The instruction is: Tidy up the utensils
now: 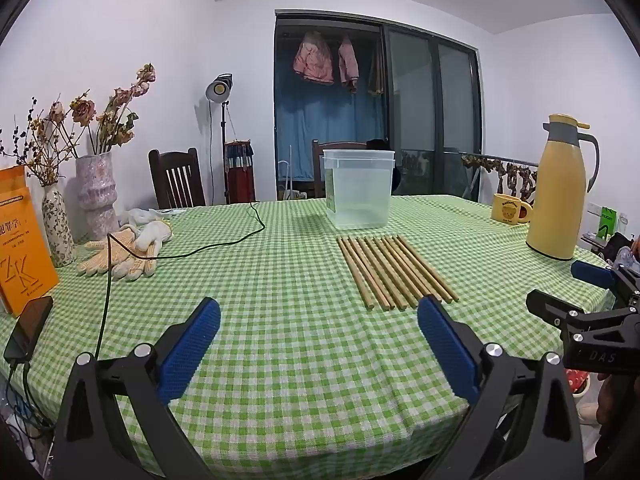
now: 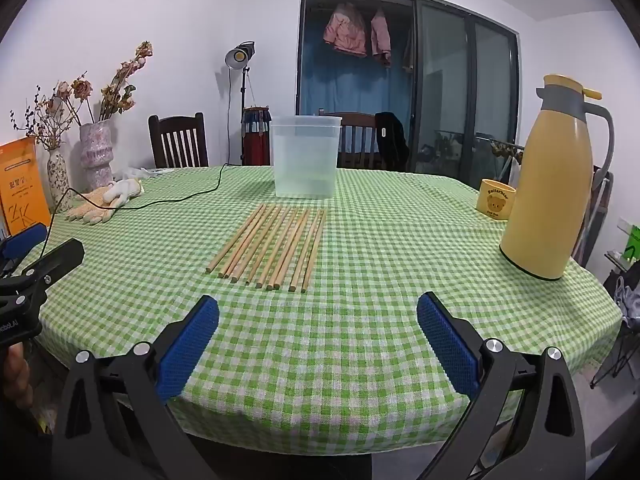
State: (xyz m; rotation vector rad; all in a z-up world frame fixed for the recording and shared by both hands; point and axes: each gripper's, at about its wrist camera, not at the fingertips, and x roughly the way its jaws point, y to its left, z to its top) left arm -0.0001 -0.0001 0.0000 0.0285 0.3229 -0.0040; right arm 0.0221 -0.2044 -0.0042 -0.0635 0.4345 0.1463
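Observation:
Several wooden chopsticks (image 1: 394, 270) lie side by side in a row on the green checked tablecloth (image 1: 280, 320), in front of a clear plastic container (image 1: 357, 188). They also show in the right wrist view (image 2: 272, 246), with the container (image 2: 305, 156) behind them. My left gripper (image 1: 319, 338) is open and empty above the near table edge, left of the chopsticks' near ends. My right gripper (image 2: 318, 338) is open and empty, just short of the chopsticks' near ends. Each gripper shows at the edge of the other's view.
A yellow thermos jug (image 2: 554, 188) and a yellow mug (image 2: 495, 199) stand at the right. Work gloves (image 1: 124, 252), a black cable (image 1: 200, 248), two vases with dried flowers (image 1: 98, 196), orange books (image 1: 20, 240) and a phone (image 1: 28, 328) are at the left. Chairs stand behind the table.

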